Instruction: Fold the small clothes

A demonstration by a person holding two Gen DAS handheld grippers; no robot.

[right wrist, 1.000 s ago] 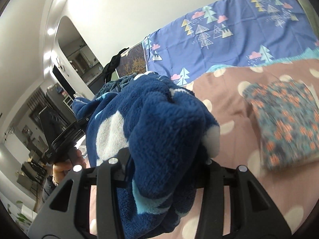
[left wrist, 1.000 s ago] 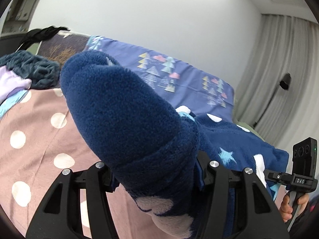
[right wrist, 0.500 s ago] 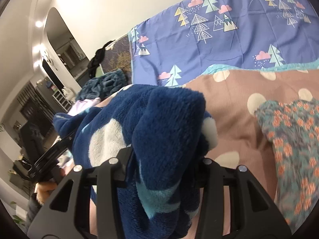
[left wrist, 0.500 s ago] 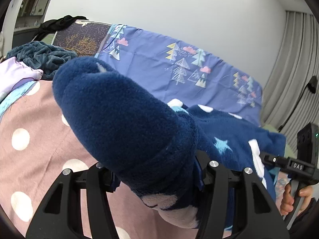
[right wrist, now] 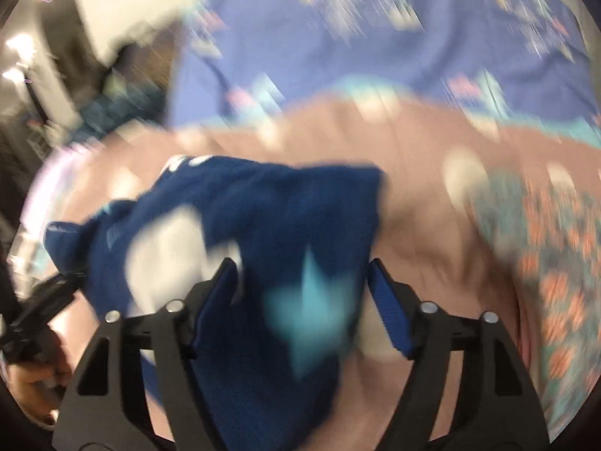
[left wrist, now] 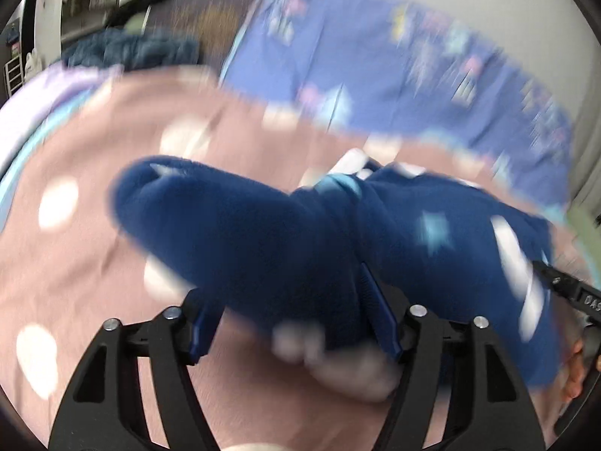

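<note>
A dark blue fleece garment (left wrist: pixel 244 225) with white patches and light blue stars hangs between both grippers, low over the pink dotted bed cover (left wrist: pixel 75 263). Both views are blurred by motion. My left gripper (left wrist: pixel 289 323) has its jaws opening, and a thick roll of the fleece lies loosely between its blue pads (left wrist: pixel 379 315). My right gripper (right wrist: pixel 302 300) is also opening. The fleece (right wrist: pixel 300 206) drapes between its pads (right wrist: pixel 387 300), with a gap showing at the right pad.
A folded floral garment (right wrist: pixel 544 263) lies on the bed cover (right wrist: pixel 432 206) to the right. A purple tree-print sheet (left wrist: pixel 375 67) runs along the back, and a dark teal blanket (left wrist: pixel 131 52) lies at the far left. A hand (right wrist: pixel 26 376) holds the other gripper at the left edge.
Both grippers have tipped down and sunk toward the bed with the fleece. Their jaws have spread wider, so the fleece sits looser between the pads. The pictures have gone blurry.
</note>
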